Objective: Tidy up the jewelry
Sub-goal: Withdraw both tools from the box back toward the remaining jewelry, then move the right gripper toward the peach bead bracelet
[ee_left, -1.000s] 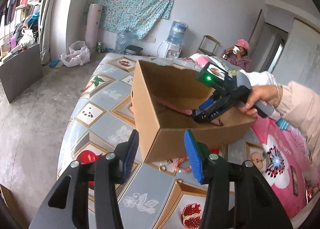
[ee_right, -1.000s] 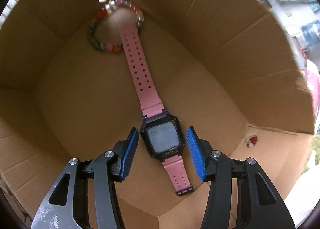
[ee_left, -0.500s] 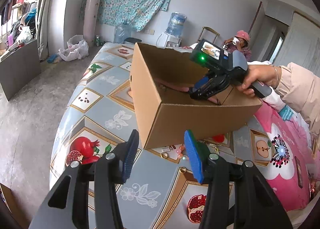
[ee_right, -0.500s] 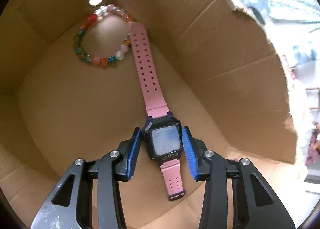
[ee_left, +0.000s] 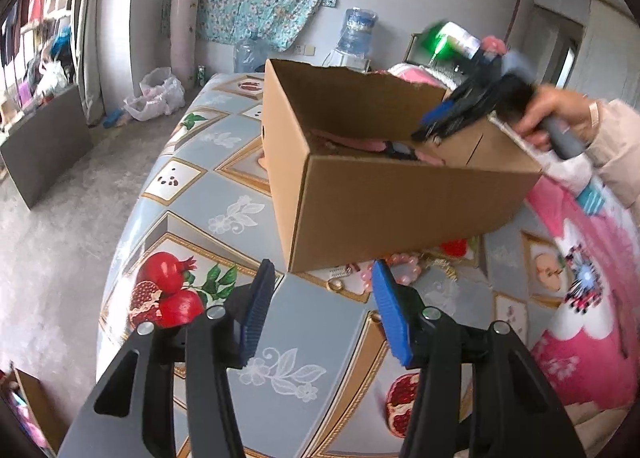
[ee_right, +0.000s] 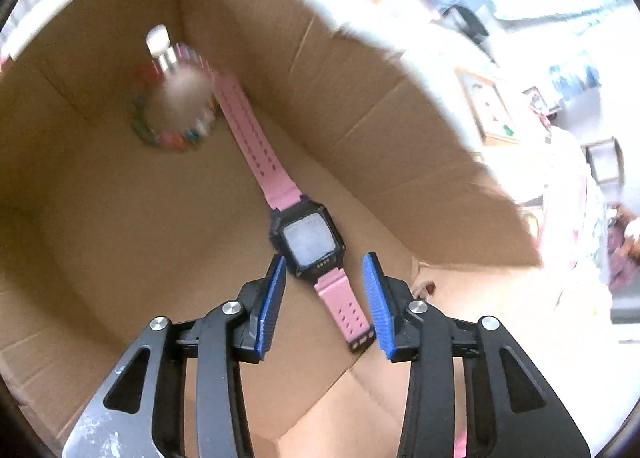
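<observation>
The pink watch (ee_right: 306,240) lies flat on the floor of the cardboard box (ee_left: 400,202), its long axis running from the near right corner toward the far left one, where the strap end touches a beaded bracelet (ee_right: 172,110) blurred in the right wrist view. The right gripper (ee_right: 325,298) hovers just above the watch with its jaws opening; the short strap passes beneath the gap, but the pads press on nothing, so the watch looks set down rather than held. Outside the box, on the patterned tabletop (ee_left: 224,178), the remaining jewelry sits close against the near wall: a gold ring (ee_left: 335,285) and a pink bead bracelet (ee_left: 400,268). The left gripper (ee_left: 322,308) points down at this cluster, its jaws opening and empty, the ring just beyond the gap and the bracelet slightly to its right. The left hand is clearly the nearer one, so I would expect the next pick to fall to it.
</observation>
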{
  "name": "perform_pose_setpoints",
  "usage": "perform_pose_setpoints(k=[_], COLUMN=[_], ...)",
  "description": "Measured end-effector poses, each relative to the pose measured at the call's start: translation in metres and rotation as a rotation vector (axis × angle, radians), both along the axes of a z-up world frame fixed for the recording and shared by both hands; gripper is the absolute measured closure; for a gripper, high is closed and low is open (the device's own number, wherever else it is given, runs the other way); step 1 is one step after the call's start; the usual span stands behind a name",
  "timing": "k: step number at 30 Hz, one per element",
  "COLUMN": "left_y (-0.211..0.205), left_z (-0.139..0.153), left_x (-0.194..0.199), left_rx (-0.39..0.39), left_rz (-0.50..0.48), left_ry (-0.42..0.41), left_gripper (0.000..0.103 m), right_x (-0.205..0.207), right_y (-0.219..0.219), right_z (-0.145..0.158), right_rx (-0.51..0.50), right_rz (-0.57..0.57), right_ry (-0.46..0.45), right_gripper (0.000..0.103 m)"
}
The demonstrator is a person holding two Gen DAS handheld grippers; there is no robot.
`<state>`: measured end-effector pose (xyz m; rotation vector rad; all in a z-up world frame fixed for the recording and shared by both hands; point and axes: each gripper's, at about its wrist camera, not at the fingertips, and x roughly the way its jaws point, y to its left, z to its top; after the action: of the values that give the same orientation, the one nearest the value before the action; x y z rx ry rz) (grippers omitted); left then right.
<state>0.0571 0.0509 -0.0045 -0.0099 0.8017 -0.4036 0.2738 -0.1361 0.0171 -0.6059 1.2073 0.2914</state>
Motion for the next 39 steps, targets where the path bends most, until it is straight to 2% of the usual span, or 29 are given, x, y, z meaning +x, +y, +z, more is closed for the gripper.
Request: perform_pose_setpoints(k=[4, 6, 7, 8, 9, 11, 12, 14, 16, 19, 22, 24, 26, 31, 39], left_y=[-0.008, -0.015, -0.019, -0.023, -0.029, -0.037, -0.041, -0.048, -0.055, -0.061, -0.062, -0.059, -0.057, -0.055, -0.056], left_z=[-0.011, -0.018, -0.022, -0.025, -0.03, -0.036, -0.041, -0.049, -0.055, -0.058, -0.061, -0.063, -0.066, -0.067, -0.067], left_x=[-0.008, -0.012, -0.014, -0.016, -0.018, -0.02, -0.02, -0.019, -0.018, -0.019, -0.019, -0.018, -0.016, -0.018, -0.018], left_rx=[0.039, 0.056, 0.065, 0.074, 0.089, 0.091, 0.092, 0.101, 0.13, 0.175, 0.197, 0.201, 0.206, 0.211, 0.217], left_rz=[-0.008, -0.023, -0.032, -0.04, -0.052, -0.066, -0.07, -0.072, -0.066, -0.066, -0.045, -0.026, -0.005, -0.009, -0.014], left_ry=[0.005, 0.014, 0.018, 0.019, 0.023, 0.032, 0.042, 0.062, 0.069, 0.052, 0.052, 0.06, 0.07, 0.059, 0.066], left_gripper=[0.049, 0.048, 0.048, 0.047, 0.047, 0.047, 0.047, 0.046, 0.043, 0.035, 0.023, 0.012, 0.005, 0.005, 0.004], right_x=[-0.058, -0.097, -0.118, -0.139, -0.144, -0.169, -0.176, -0.188, -0.196, -0.211, -0.222, -0.222, -0.221, -0.221, -0.219], right_y=[-0.027, -0.045, -0.053, -0.061, -0.063, -0.075, -0.074, -0.073, -0.066, -0.063, -0.063, -0.06, -0.055, -0.054, -0.07], right_z=[0.07, 0.094, 0.101, 0.103, 0.108, 0.098, 0.081, 0.056, 0.012, -0.023, -0.031, -0.039, -0.043, -0.048, -0.054], right_rx=[0.311, 0.461, 0.534, 0.601, 0.643, 0.718, 0.733, 0.71, 0.629, 0.531, 0.462, 0.4, 0.344, 0.31, 0.336], right_rz=[-0.024, -0.025, -0.024, -0.023, -0.021, -0.04, -0.077, -0.156, -0.26, -0.342, -0.386, -0.403, -0.395, -0.389, -0.408], right_ry=[-0.138, -0.197, -0.213, -0.216, -0.21, -0.182, -0.152, -0.107, -0.07, -0.078, -0.08, -0.088, -0.111, -0.129, -0.132], right_gripper=[0.056, 0.052, 0.047, 0.041, 0.039, 0.035, 0.035, 0.035, 0.035, 0.035, 0.034, 0.03, 0.027, 0.009, 0.008])
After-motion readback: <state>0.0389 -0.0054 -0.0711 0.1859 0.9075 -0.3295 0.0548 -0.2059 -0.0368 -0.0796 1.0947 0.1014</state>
